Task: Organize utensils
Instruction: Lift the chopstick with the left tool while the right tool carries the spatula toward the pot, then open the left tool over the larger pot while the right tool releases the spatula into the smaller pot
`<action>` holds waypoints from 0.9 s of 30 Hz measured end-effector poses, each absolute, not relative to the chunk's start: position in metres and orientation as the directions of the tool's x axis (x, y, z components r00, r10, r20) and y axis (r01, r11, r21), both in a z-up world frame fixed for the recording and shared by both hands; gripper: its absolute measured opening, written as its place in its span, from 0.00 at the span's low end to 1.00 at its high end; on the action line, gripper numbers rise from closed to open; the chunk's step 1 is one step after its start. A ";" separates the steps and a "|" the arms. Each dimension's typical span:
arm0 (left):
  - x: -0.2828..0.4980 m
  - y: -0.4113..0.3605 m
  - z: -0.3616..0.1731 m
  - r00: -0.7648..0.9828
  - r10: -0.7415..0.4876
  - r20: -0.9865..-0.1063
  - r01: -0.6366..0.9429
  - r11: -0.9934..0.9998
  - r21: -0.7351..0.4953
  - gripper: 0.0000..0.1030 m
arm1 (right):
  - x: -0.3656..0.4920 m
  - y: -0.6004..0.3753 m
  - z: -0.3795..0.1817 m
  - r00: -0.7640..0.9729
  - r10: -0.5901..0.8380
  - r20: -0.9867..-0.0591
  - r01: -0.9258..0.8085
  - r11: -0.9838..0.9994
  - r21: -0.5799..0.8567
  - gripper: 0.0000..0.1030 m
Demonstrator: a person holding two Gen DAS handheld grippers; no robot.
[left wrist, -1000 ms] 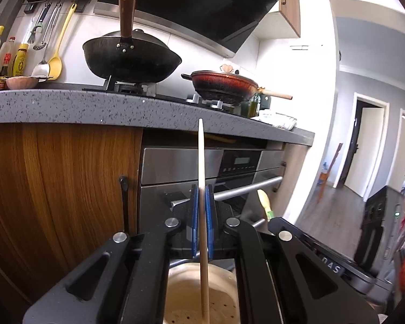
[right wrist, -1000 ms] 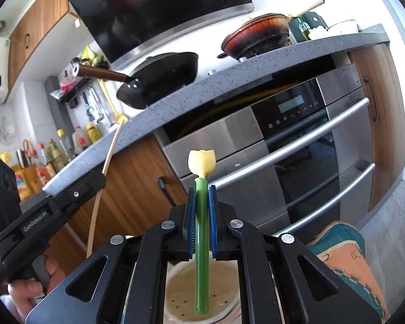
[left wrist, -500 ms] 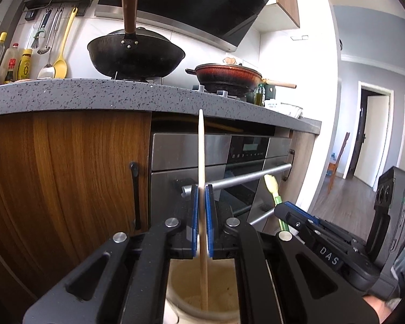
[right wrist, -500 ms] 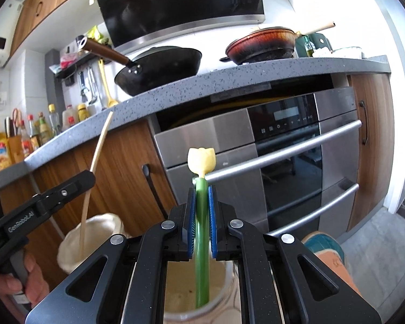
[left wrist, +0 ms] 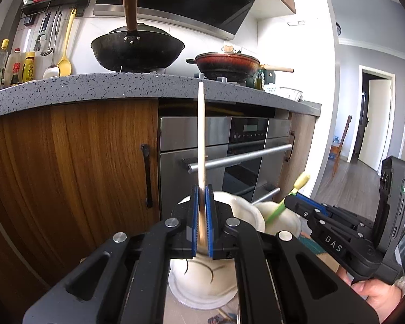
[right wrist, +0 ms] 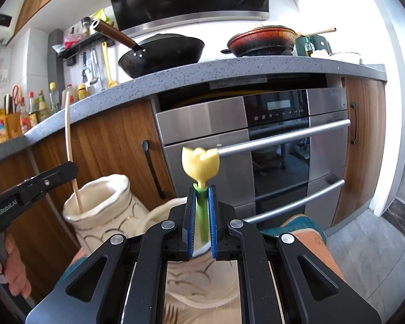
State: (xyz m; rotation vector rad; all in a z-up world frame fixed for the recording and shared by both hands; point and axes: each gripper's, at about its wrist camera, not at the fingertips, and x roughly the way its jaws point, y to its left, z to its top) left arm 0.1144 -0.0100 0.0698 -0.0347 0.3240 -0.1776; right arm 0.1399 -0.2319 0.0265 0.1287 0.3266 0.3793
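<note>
My left gripper (left wrist: 201, 216) is shut on a long wooden stick (left wrist: 201, 135) that stands upright with its lower end inside a cream ceramic holder (left wrist: 202, 278). That holder (right wrist: 105, 210) and stick (right wrist: 72, 162) also show in the right wrist view. My right gripper (right wrist: 201, 216) is shut on a green-stemmed utensil with a yellow tulip-shaped top (right wrist: 201, 166), its lower end in a second cream holder (right wrist: 199, 278). The right gripper (left wrist: 299, 208) and its utensil (left wrist: 286, 197) show at the right of the left wrist view, over the second holder (left wrist: 280, 218).
Wooden cabinet doors (left wrist: 67, 175) and a steel oven with bar handles (right wrist: 283, 140) face me. A grey counter (left wrist: 94, 86) carries a black wok (left wrist: 137, 48) and a red pan (left wrist: 226, 63). A fork (right wrist: 170, 311) lies below the right gripper.
Both grippers have dropped and pulled back; the holders now show more from the side, and both utensils stand lower in their holders. Both jaws stay shut.
</note>
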 end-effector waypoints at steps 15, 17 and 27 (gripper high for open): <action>0.102 -0.005 0.071 0.930 -0.156 -0.334 0.140 0.988 -0.072 0.29 | 0.131 -0.230 0.023 0.874 0.366 -0.318 -0.338 0.930 0.142 0.10; 0.100 -0.003 0.072 0.932 -0.146 -0.333 0.129 0.989 -0.072 0.32 | 0.132 -0.230 0.023 0.872 0.365 -0.326 -0.335 0.931 0.144 0.10; 0.076 0.010 0.079 0.950 -0.091 -0.297 0.074 0.995 -0.068 0.76 | 0.119 -0.238 0.026 0.880 0.360 -0.309 -0.319 0.931 0.175 0.49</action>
